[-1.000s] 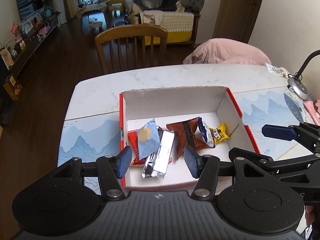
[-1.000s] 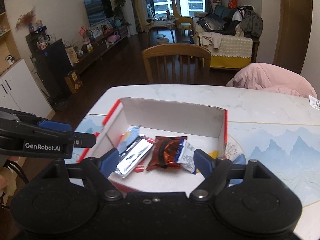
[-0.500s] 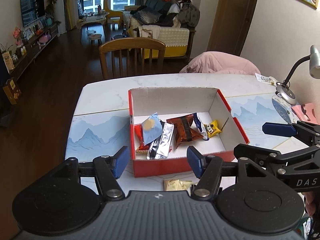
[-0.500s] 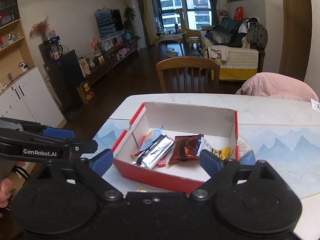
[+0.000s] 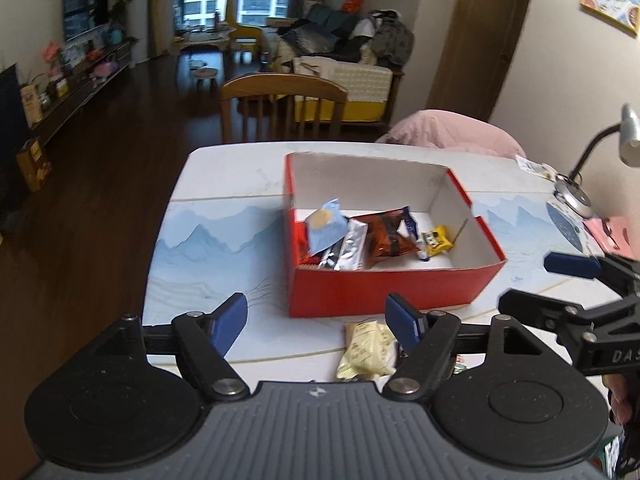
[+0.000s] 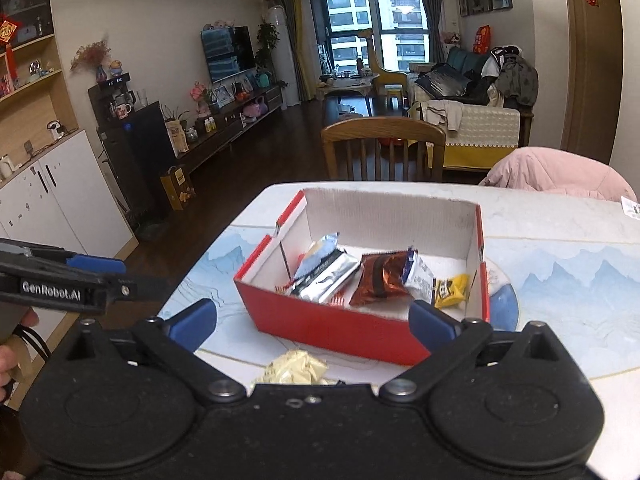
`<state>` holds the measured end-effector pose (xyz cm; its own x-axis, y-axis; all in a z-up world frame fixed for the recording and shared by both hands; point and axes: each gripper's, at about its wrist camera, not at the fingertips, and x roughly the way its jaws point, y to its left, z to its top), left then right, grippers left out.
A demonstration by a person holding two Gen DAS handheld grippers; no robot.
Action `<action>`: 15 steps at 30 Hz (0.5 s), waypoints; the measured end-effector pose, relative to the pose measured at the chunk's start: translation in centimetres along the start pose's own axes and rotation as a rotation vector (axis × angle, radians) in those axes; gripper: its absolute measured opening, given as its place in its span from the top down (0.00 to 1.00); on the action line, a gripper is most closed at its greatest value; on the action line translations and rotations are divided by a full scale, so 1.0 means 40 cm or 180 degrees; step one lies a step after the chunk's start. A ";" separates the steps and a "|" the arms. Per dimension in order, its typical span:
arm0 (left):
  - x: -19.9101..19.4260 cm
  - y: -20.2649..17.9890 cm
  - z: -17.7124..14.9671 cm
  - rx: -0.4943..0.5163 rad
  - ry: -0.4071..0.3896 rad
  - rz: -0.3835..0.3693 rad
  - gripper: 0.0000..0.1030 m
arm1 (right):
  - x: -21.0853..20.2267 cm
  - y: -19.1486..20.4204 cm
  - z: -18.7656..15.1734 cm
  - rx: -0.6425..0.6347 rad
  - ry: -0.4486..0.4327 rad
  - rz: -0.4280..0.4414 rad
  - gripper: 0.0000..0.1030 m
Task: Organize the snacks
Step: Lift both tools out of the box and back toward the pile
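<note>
1. My left tongs (image 5: 318, 322) and right tongs (image 6: 314, 320) are both opening, nothing between the pads.
2. Only the left view shows the lamp (image 5: 576, 196).
3. A crumpled pale yellow snack (image 6: 294, 368) lies on the table (image 6: 560, 216), just before the red box (image 6: 340, 324) of wrappers.

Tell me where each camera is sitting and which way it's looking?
Left wrist view: sits on the left gripper, looking forward and down at the red box on the table; its own blue-tipped fingers show, jaws opening with nothing between them, plus the right gripper at the right edge.
Right wrist view: sits on the right gripper, facing the same box from its right side; its opening, empty jaws show, plus the left gripper and a bit of hand at the left edge.
Both share the box, the pale yellow packet lying in front of it, and the wooden chair.
</note>
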<state>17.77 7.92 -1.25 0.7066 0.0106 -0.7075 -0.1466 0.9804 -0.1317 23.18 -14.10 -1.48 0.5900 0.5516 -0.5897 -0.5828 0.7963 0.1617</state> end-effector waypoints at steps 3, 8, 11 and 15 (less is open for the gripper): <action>0.000 0.016 -0.032 -0.0051 -0.0029 0.0040 0.22 | 0.007 -0.005 -0.035 -0.0030 0.0016 -0.0041 0.00; 0.016 0.036 -0.074 -0.0105 0.0023 0.0153 0.22 | 0.031 -0.006 -0.084 -0.0228 0.0063 -0.0137 0.00; 0.032 0.049 -0.095 -0.0180 0.0080 0.0190 0.22 | 0.054 -0.013 -0.107 -0.0300 0.0194 -0.0140 0.00; 0.060 0.054 -0.122 -0.0257 0.0199 0.0175 0.22 | 0.080 -0.010 -0.134 -0.0463 0.0332 -0.0140 0.00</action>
<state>15.79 9.11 -6.61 0.6517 0.0493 -0.7569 -0.2411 0.9596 -0.1450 22.31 -14.00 -7.66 0.5599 0.4822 -0.6737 -0.6368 0.7707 0.0224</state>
